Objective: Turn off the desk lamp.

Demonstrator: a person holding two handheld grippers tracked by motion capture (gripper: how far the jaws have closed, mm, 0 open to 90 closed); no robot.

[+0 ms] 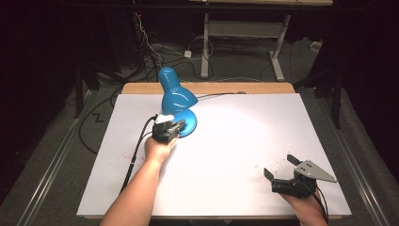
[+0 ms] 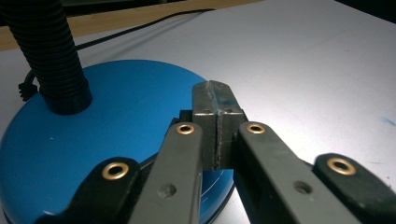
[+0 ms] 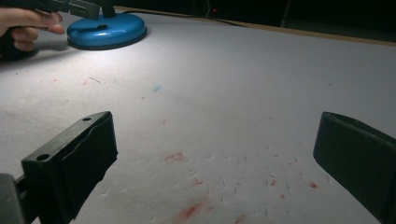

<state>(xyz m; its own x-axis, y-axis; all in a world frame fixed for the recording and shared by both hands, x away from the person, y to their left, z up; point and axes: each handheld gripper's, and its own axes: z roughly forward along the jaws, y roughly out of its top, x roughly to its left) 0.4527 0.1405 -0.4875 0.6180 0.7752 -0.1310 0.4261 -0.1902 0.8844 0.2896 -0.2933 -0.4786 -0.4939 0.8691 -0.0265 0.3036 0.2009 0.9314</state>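
Blue desk lamp [image 1: 176, 101] stands in the upper middle of the high view, on the white table sheet [image 1: 235, 141], near its far edge; shade tipped downward over the round blue base [image 1: 188, 123], light pooling on the sheet around it. Left gripper [image 1: 176, 127] sits just left of centre, its tip over the near rim of the base. In the left gripper view the two jaws are pressed flat together with nothing between them, their tip above the base's [image 2: 93, 140] right part; whether it touches the blue surface cannot be told. The black ribbed neck [image 2: 51, 51] rises from the base at upper left of that view. A black cord [image 1: 216, 95] runs off behind the lamp toward the wooden table edge [image 1: 207, 88]. Right gripper [image 1: 281, 165] lies at lower right of the high view, well apart from the lamp, jaws spread wide and empty above bare sheet with faint red marks [image 3: 189, 210]. In the right gripper view the lamp base [image 3: 106, 30] sits at upper left, the left hand [image 3: 28, 25] beside it.
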